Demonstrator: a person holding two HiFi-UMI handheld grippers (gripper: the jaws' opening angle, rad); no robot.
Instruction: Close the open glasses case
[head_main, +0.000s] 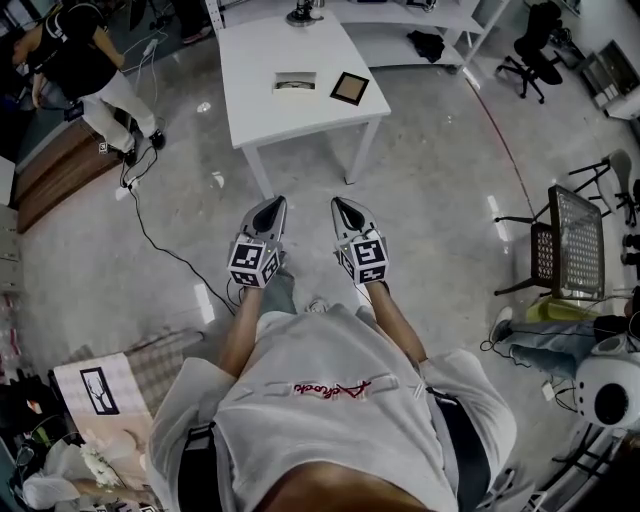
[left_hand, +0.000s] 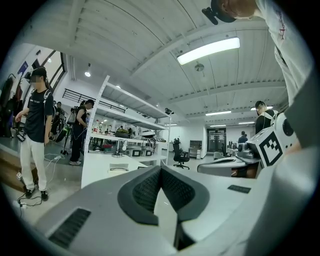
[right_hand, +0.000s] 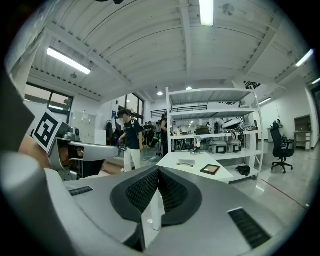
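Note:
The glasses case (head_main: 294, 82) lies open on the white table (head_main: 290, 40), well ahead of me; a dark framed square (head_main: 349, 88) rests to its right. My left gripper (head_main: 273, 204) and right gripper (head_main: 342, 204) are held side by side above the floor, short of the table, both shut and holding nothing. In the left gripper view the case (left_hand: 119, 169) shows small on the table (left_hand: 97, 175) beyond the closed left gripper (left_hand: 160, 168). The right gripper view has the case (right_hand: 185, 164) and square (right_hand: 210, 169) past the closed right gripper (right_hand: 158, 170).
A person (head_main: 80, 60) stands at the far left by a wooden platform (head_main: 55, 175), with a black cable (head_main: 150, 235) trailing over the floor. A mesh chair (head_main: 575, 240) stands to the right, an office chair (head_main: 530, 50) at the far right. Shelving (right_hand: 215, 125) stands behind the table.

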